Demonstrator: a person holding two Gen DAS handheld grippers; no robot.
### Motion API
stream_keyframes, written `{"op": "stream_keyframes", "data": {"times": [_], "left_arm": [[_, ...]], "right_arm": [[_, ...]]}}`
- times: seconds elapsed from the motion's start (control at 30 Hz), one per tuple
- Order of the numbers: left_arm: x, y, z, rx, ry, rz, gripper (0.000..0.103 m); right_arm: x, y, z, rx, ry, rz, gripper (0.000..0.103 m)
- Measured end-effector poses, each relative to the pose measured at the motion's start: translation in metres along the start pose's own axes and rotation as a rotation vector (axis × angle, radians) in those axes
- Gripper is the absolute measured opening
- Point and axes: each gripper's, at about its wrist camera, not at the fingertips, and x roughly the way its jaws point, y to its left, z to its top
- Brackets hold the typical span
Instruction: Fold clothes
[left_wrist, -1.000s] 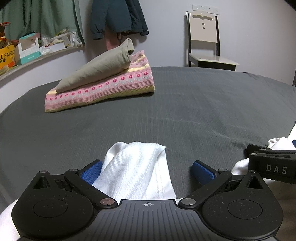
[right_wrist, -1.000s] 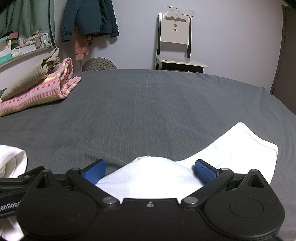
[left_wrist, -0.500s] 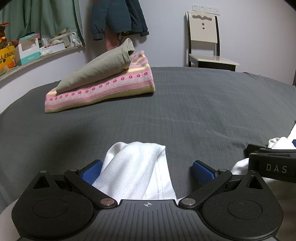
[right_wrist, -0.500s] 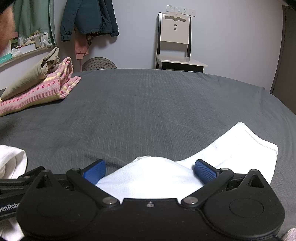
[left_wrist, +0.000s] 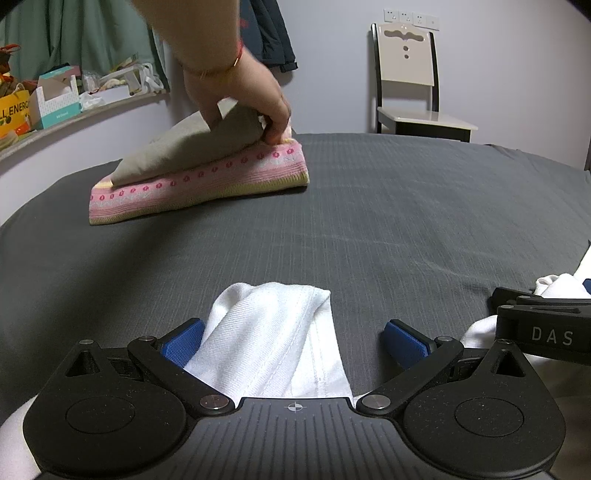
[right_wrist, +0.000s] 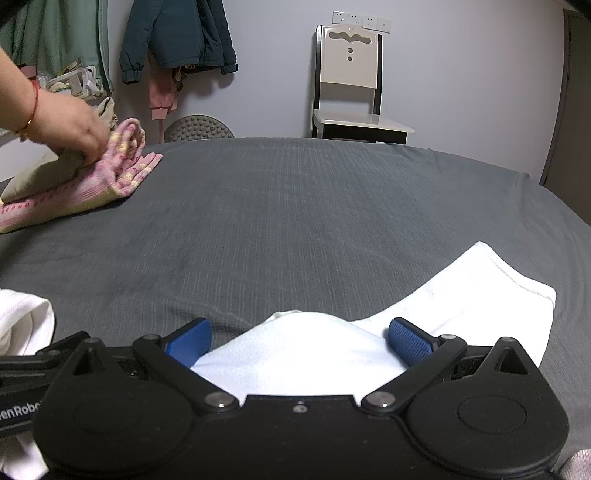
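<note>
Two grippers rest low over a wide bed covered by a dark grey sheet (left_wrist: 388, 221), with a pale lilac wall behind, a cream-backed chair (right_wrist: 349, 83) past the far edge and a dark teal jacket (right_wrist: 179, 37) hanging on the wall. Toward the far left corner of the bed lies a pink patterned knit (left_wrist: 199, 181) with a folded khaki garment (left_wrist: 192, 144) on top. A white garment (right_wrist: 306, 362) lies at the near edge.

Only the left wrist view shows a cluttered shelf (left_wrist: 55, 99) with boxes along the left wall; only the right wrist view shows the white garment's sleeve reaching toward the near right edge.

A bare hand (left_wrist: 240, 92) with a red wrist string reaches down, fingers pinching the khaki garment's end.

The left gripper (left_wrist: 293, 338) has its jaws apart, white cloth between the blue pads. The right gripper (right_wrist: 299, 336) is likewise spread wide around a mound of the same cloth.
</note>
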Motion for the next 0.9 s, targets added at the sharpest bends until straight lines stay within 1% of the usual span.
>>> {"op": "stream_keyframes", "data": {"times": [0.9], "left_arm": [[-0.0011, -0.0005, 0.0005, -0.003, 0.003, 0.001, 0.103]], "right_arm": [[0.0002, 0.0028, -0.0009, -0.003, 0.005, -0.006, 0.103]]}}
